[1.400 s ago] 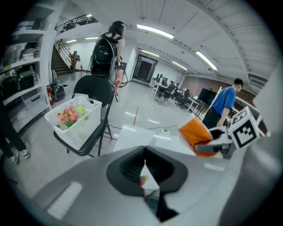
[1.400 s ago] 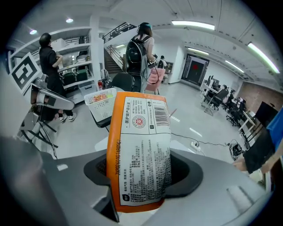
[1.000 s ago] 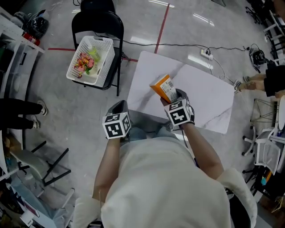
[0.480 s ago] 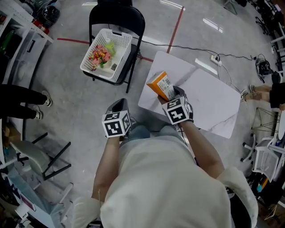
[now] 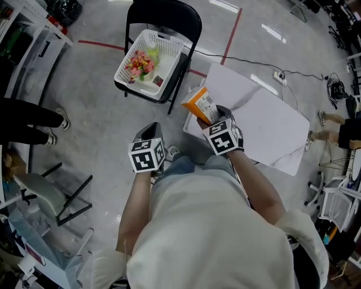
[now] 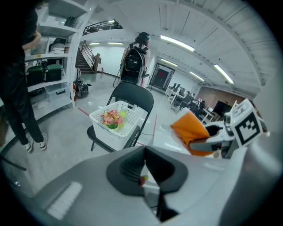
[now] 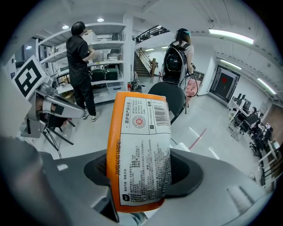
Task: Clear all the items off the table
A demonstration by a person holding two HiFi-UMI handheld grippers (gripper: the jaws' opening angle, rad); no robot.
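My right gripper (image 5: 213,115) is shut on an orange snack packet (image 5: 200,104) with a white printed label (image 7: 140,150), held upright over the left edge of the white table (image 5: 271,124). In the left gripper view the packet (image 6: 191,131) shows at the right, between that gripper's fingers. My left gripper (image 5: 149,131) hangs over the floor left of the table, its pads (image 6: 132,167) closed together with nothing between them. A white basket (image 5: 148,61) holding a bunch of pink flowers and small items sits on a black folding chair (image 5: 169,17) ahead and to the left.
The basket (image 6: 116,121) stands about an arm's length in front of the left gripper. A power strip and cable (image 5: 279,76) lie on the floor beyond the table. Shelving and a person's legs (image 5: 28,127) are at the left. Two people (image 7: 79,66) stand farther back.
Both grippers have moved left toward the chair with the basket. The packet has travelled from above the table's middle to its left edge. The basket now lies nearer.
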